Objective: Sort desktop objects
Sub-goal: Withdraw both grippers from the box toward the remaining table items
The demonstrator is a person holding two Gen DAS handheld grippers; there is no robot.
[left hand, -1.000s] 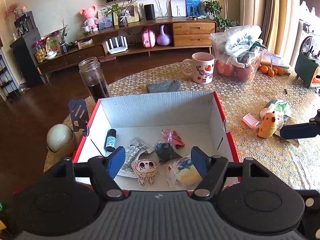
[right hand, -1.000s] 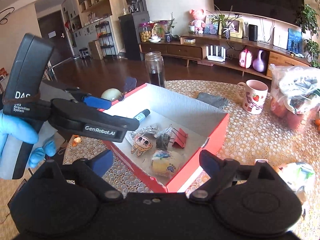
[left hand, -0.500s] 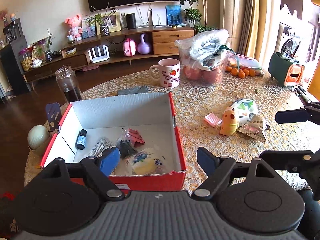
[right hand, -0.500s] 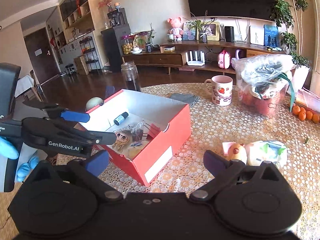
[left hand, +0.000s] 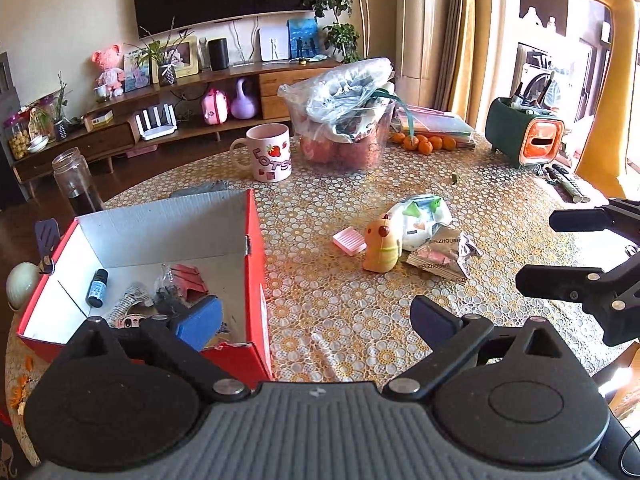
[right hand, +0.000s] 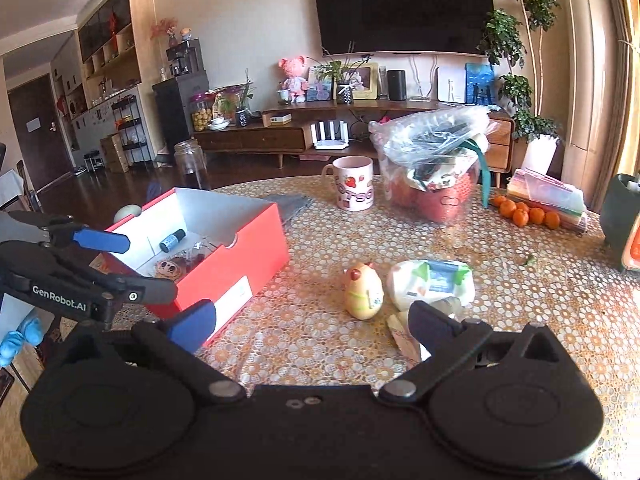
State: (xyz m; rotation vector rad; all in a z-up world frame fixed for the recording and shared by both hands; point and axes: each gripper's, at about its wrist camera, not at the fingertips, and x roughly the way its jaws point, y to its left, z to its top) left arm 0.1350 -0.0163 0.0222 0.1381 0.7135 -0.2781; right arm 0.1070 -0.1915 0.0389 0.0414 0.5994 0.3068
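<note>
A red cardboard box (left hand: 256, 280) (right hand: 232, 256) stands on the left of the table. It holds a small dark bottle (left hand: 97, 288), a red clip and several small packets. Right of the box lie a yellow hamster toy (left hand: 382, 246) (right hand: 363, 290), a pink comb (left hand: 349, 241), a white-green packet (left hand: 420, 216) (right hand: 432, 284) and a crumpled wrapper (left hand: 444, 256). My left gripper (left hand: 316, 322) is open and empty over the box's near right corner. My right gripper (right hand: 310, 326) is open and empty, just in front of the toy and packet.
A pink mug (left hand: 270, 158), a plastic bag of fruit (left hand: 344, 120), mandarins (left hand: 424, 143), a green-orange holder (left hand: 524, 136) and a glass jar (left hand: 76, 182) stand at the back. A grey cloth (left hand: 200, 191) lies behind the box. An egg-shaped object (left hand: 20, 284) sits at its left.
Both grippers have swung right, away from the box interior toward the loose objects. Both stay open and empty. Nothing on the table has moved.
</note>
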